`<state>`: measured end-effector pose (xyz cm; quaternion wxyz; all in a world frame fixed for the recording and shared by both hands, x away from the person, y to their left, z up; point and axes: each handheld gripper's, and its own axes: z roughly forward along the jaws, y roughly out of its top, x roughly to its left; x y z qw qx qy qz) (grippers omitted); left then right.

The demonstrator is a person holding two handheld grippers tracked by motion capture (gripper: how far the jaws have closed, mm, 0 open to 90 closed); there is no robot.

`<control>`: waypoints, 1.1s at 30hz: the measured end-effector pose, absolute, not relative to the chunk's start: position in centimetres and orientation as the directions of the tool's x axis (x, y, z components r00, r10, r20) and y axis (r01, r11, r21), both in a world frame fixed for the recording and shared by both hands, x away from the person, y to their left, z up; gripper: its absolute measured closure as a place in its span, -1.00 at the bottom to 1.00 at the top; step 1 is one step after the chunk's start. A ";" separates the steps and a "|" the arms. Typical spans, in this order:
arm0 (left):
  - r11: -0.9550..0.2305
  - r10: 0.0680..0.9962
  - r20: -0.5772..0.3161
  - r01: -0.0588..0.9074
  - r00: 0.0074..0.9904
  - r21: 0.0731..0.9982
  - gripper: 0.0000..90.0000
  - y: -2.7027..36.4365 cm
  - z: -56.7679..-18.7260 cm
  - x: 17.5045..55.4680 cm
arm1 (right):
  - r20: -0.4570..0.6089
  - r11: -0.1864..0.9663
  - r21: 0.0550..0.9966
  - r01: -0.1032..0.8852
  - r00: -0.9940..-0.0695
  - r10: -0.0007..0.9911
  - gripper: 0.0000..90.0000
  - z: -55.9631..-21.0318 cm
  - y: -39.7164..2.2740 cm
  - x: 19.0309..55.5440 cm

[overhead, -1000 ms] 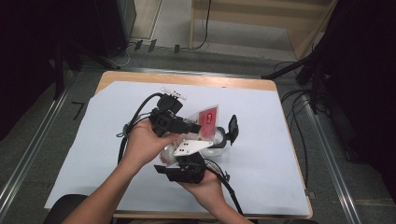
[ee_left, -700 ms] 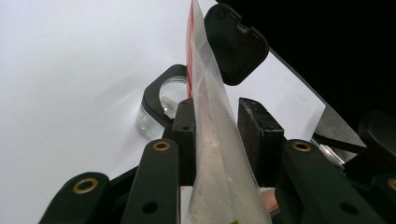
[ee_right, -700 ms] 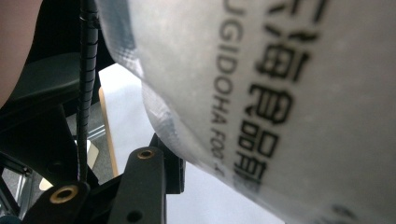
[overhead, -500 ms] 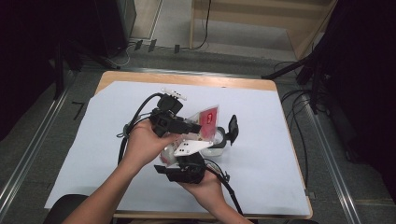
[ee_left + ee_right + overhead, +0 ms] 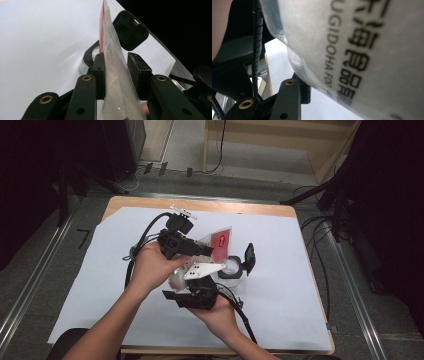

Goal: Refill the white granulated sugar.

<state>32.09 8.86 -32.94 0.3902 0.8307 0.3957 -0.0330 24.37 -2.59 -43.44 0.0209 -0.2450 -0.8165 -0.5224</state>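
A: What is the left gripper (image 5: 207, 251) doing over the worktop (image 5: 280, 211)?

B: It is pinching a clear plastic pouch (image 5: 113, 75) near its upper part. In the left gripper view the pouch is standing on edge between the two black pads (image 5: 99, 72), and both pads are pressing against its sides.

A: And where is the pouch sitting in the high view?

B: The pouch (image 5: 218, 246) is being held up above the white sheet (image 5: 90, 285), around the middle of the worktop. Its top, carrying a red label, is tilting toward the far side.

A: Is the right gripper (image 5: 197, 277) gripping it too?

B: It is coming in from below, with the right hand (image 5: 217, 312) under it. In the right gripper view the lower part of the pouch (image 5: 352, 50), with black printed lettering, is lying right across the lens. One jaw is showing at the bottom, tucked against the pouch; the other is hidden behind it, so I cannot tell whether this gripper is clamping.

A: Anything else nearby?

B: A small clear jar (image 5: 231, 269) is standing on the sheet just beside the grippers, with its black lid (image 5: 249, 256) flipped up on the right. The left hand (image 5: 152, 265) is wrapping around the left gripper's body.
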 end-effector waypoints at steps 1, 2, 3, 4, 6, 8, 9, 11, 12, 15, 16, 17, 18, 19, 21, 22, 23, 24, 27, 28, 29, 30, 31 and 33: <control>-0.385 0.631 -0.364 0.684 0.685 0.620 0.56 9.0 -32.9 32.3 | 0.291 0.331 0.843 0.424 -0.877 0.382 0.40 -43.4 -2.5 24.6; -0.384 0.634 -0.362 0.684 0.684 0.620 0.56 9.1 -32.8 32.5 | 0.286 0.332 0.844 0.421 -0.878 0.384 0.40 -43.3 -2.4 24.8; -0.380 0.633 -0.369 0.689 0.680 0.617 0.57 9.1 -32.7 32.6 | 0.285 0.331 0.846 0.418 -0.879 0.382 0.40 -43.3 -2.4 25.0; -0.378 0.632 -0.372 0.690 0.679 0.617 0.57 9.2 -32.7 32.7 | 0.285 0.330 0.846 0.419 -0.878 0.385 0.40 -43.2 -2.3 25.1; -0.386 0.636 -0.369 0.693 0.678 0.609 0.57 9.1 -32.8 33.0 | 0.288 0.325 0.848 0.418 -0.879 0.379 0.40 -43.4 -2.2 25.4; -0.391 0.637 -0.358 0.687 0.682 0.613 0.57 9.2 -32.9 33.0 | 0.282 0.334 0.846 0.415 -0.881 0.380 0.40 -43.4 -2.2 25.4; -0.382 0.638 -0.362 0.688 0.680 0.618 0.57 9.2 -33.0 32.9 | 0.282 0.334 0.846 0.415 -0.881 0.380 0.40 -43.4 -2.2 25.4; -0.379 0.637 -0.362 0.685 0.681 0.622 0.57 9.3 -33.2 32.7 | 0.276 0.342 0.845 0.410 -0.884 0.378 0.40 -43.5 -2.2 25.3; -0.375 0.638 -0.361 0.684 0.680 0.626 0.57 9.3 -33.3 32.5 | 0.272 0.350 0.843 0.408 -0.886 0.377 0.40 -43.6 -2.2 25.3; -0.376 0.639 -0.363 0.687 0.678 0.622 0.57 9.4 -33.5 32.4 | 0.271 0.361 0.839 0.407 -0.888 0.370 0.40 -43.7 -2.2 25.1; -0.379 0.637 -0.363 0.686 0.681 0.621 0.56 9.4 -33.6 32.4 | 0.273 0.364 0.837 0.409 -0.888 0.369 0.40 -43.8 -2.2 25.0; -0.380 0.636 -0.364 0.687 0.680 0.620 0.56 9.4 -33.6 32.4 | 0.273 0.364 0.837 0.409 -0.888 0.369 0.40 -43.8 -2.2 25.0; -0.384 0.635 -0.362 0.686 0.682 0.618 0.56 9.4 -33.6 32.3 | 0.274 0.365 0.836 0.410 -0.888 0.370 0.40 -43.8 -2.2 25.0; -0.379 0.634 -0.365 0.685 0.682 0.622 0.56 9.3 -33.7 32.4 | 0.274 0.367 0.835 0.411 -0.887 0.371 0.40 -43.8 -2.3 25.0; -0.386 0.634 -0.363 0.686 0.683 0.617 0.55 9.2 -33.8 32.4 | 0.278 0.367 0.832 0.416 -0.885 0.373 0.40 -43.9 -2.4 24.9; -0.388 0.632 -0.363 0.685 0.685 0.617 0.55 9.1 -33.8 32.4 | 0.280 0.373 0.828 0.419 -0.885 0.372 0.40 -43.9 -2.5 25.0; -0.388 0.630 -0.364 0.684 0.686 0.618 0.55 9.1 -33.9 32.4 | 0.280 0.373 0.828 0.419 -0.885 0.372 0.40 -43.9 -2.5 25.0; -0.382 0.630 -0.369 0.686 0.684 0.619 0.55 9.1 -33.8 32.4 | 0.275 0.376 0.829 0.415 -0.886 0.373 0.40 -43.9 -2.5 24.9; -0.375 0.624 -0.380 0.688 0.683 0.621 0.55 9.1 -33.9 32.5 | 0.268 0.379 0.829 0.411 -0.887 0.376 0.40 -43.8 -2.6 24.9; -0.375 0.624 -0.380 0.689 0.682 0.620 0.54 9.1 -33.9 32.5 | 0.269 0.379 0.829 0.411 -0.887 0.375 0.40 -43.8 -2.6 24.9; -0.374 0.624 -0.381 0.689 0.683 0.621 0.54 9.1 -33.9 32.5 | 0.269 0.379 0.829 0.411 -0.887 0.375 0.40 -43.8 -2.6 24.9; -0.373 0.625 -0.380 0.689 0.682 0.622 0.54 9.0 -33.9 32.5 | 0.269 0.379 0.829 0.412 -0.887 0.376 0.40 -43.8 -2.6 24.8; -0.375 0.626 -0.379 0.689 0.682 0.620 0.54 9.0 -33.8 32.5 | 0.269 0.378 0.829 0.412 -0.887 0.375 0.40 -43.8 -2.6 24.8; -0.378 0.629 -0.375 0.690 0.681 0.618 0.54 9.0 -33.8 32.4 | 0.267 0.379 0.830 0.410 -0.887 0.376 0.40 -43.7 -2.6 24.8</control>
